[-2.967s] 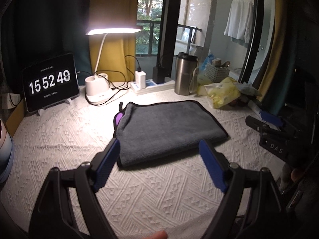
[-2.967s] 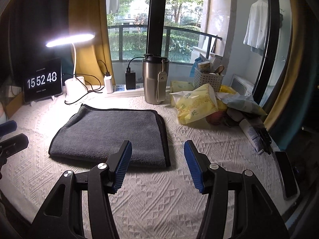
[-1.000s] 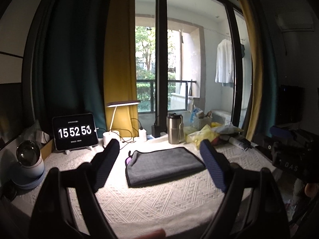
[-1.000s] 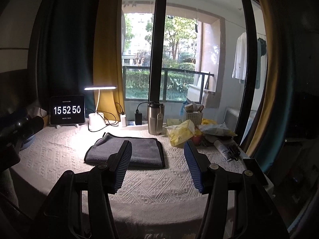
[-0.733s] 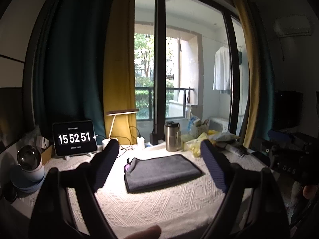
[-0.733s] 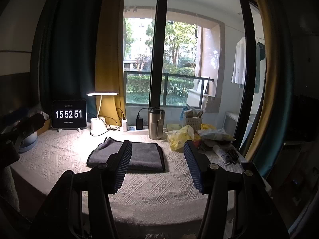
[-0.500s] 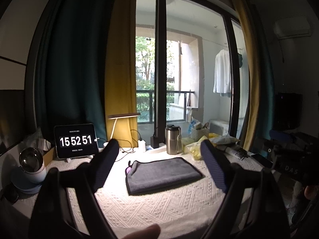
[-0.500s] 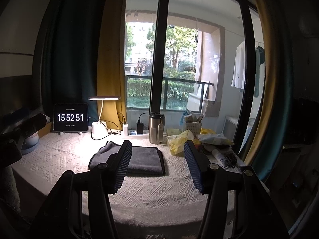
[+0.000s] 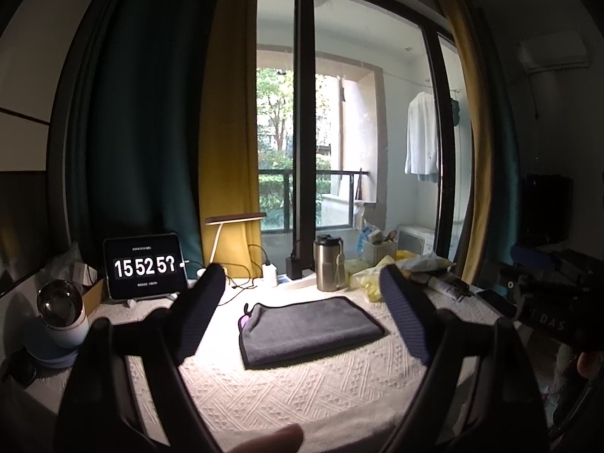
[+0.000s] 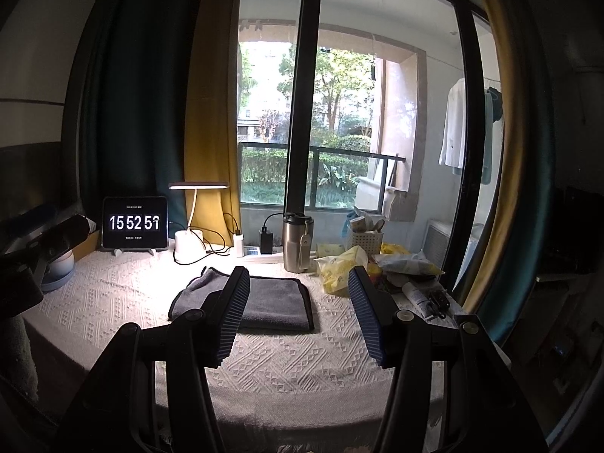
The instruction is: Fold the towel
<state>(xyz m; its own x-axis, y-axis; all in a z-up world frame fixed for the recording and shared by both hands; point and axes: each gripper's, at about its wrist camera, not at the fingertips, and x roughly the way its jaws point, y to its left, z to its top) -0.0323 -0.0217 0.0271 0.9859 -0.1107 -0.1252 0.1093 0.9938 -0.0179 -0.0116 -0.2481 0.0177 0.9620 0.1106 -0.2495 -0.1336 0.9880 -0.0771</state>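
A dark grey towel (image 9: 307, 326) lies folded flat on the white textured tablecloth (image 9: 287, 389), with a bit of purple showing at its left edge. It also shows in the right wrist view (image 10: 271, 302), partly behind a finger. My left gripper (image 9: 302, 309) is open and empty, held back from the table, well short of the towel. My right gripper (image 10: 298, 313) is open and empty, also held back from the table edge. Each gripper's body shows at the edge of the other's view.
Along the back stand a clock tablet (image 9: 145, 266), a desk lamp (image 10: 190, 241), a power strip with chargers (image 10: 251, 251), a steel tumbler (image 9: 329, 268), yellow bags (image 10: 341, 268) and clutter at the right. A round white device (image 9: 60, 321) sits far left.
Both grippers have pulled far back and up from the towel over three seconds; in the last second they drift slightly. The towel has not moved.
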